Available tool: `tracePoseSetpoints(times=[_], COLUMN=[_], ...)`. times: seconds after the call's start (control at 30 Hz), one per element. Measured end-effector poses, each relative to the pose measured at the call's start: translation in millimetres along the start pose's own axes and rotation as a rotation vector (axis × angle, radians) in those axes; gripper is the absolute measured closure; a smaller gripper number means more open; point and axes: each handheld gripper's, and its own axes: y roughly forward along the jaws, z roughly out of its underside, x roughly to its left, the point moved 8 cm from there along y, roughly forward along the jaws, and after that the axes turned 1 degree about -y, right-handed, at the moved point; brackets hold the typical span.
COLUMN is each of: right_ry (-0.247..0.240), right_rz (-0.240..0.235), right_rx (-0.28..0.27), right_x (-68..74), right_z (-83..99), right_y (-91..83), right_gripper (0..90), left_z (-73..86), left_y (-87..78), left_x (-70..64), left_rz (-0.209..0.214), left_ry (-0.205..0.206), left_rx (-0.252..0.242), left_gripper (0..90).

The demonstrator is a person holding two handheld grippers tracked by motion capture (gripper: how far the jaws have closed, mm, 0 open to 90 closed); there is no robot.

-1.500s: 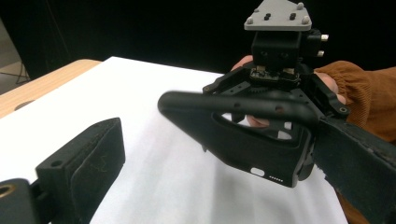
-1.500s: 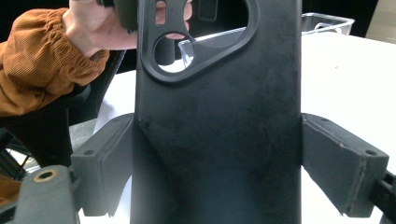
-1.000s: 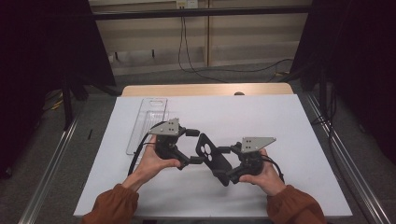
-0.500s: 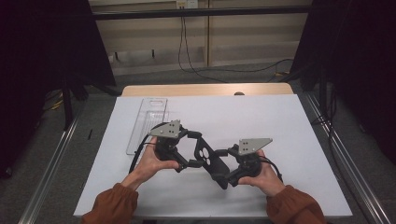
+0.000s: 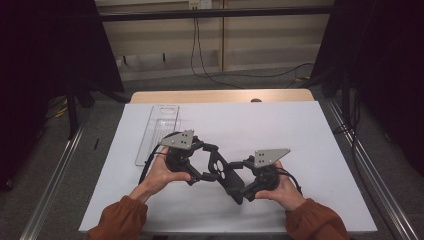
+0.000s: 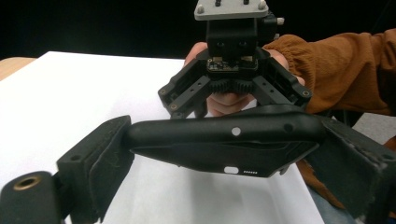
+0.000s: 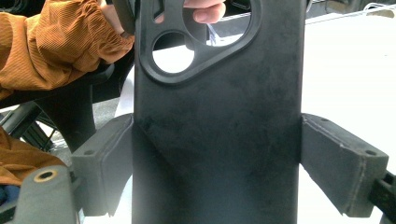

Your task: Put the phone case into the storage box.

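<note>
Lying bare: clear tray (image 5: pixel 159 131) (far left) | phone case (image 5: pixel 223 171) clamped between left gripper (image 5: pixel 206 165) and right gripper (image 5: pixel 239 181), both ends.

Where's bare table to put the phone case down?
The white table is bare across its right half and along the far edge. The near left corner is free too. It is crowded at centre, where the left tool and right tool clamp the phone case, and at left by the clear package.
</note>
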Motion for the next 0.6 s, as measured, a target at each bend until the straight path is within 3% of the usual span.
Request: tracePoseSetpoints(times=[0.6], right_ry=[-0.007], right_rz=[-0.013], right_rx=[0.013], right_x=[2.9], right_z=[1.2], right_y=[1.4], right_gripper=[14.3], left_z=[1.1], left_y=[1.6], left_x=[-3.1], left_rz=[0.028], left_ry=[-0.018], left_rx=[0.011], left_gripper=[10.8])
